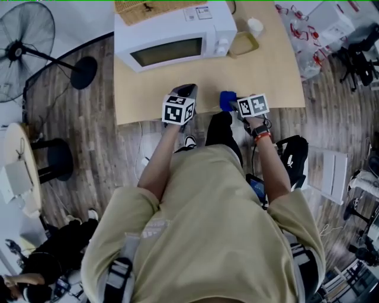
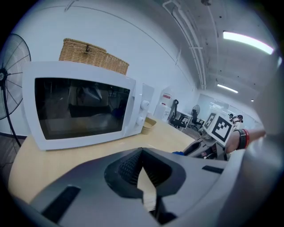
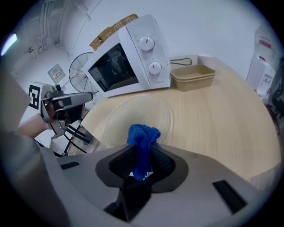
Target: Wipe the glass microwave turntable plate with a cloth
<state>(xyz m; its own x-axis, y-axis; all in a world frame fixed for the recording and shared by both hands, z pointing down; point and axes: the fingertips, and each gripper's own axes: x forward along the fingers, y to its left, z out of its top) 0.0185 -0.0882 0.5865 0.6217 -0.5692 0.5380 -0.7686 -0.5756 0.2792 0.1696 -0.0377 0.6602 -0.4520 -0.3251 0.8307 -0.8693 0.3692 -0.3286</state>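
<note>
Right gripper (image 3: 141, 155) fingers pinching a bunched blue cloth (image 3: 143, 135), glass turntable plate (image 3: 128, 117) lying flat on the wooden surface (image 3: 213, 115) just ahead, before the white microwave (image 3: 128, 57), left gripper (image 2: 142, 155) fingers pressed together, holding nothing.

White microwave (image 1: 174, 35) at the back of the bench (image 1: 278, 77), door shut, two dials down its right side. Riding on top, a wicker basket (image 1: 151, 8). Just right of the microwave sits a shallow tan tray (image 1: 244, 43), and near it, farther back, a white cup (image 1: 255, 26). Over on the left, a standing fan (image 1: 23, 50) on the wood floor (image 1: 89, 130). Far right, dark office chairs (image 1: 358, 59).
</note>
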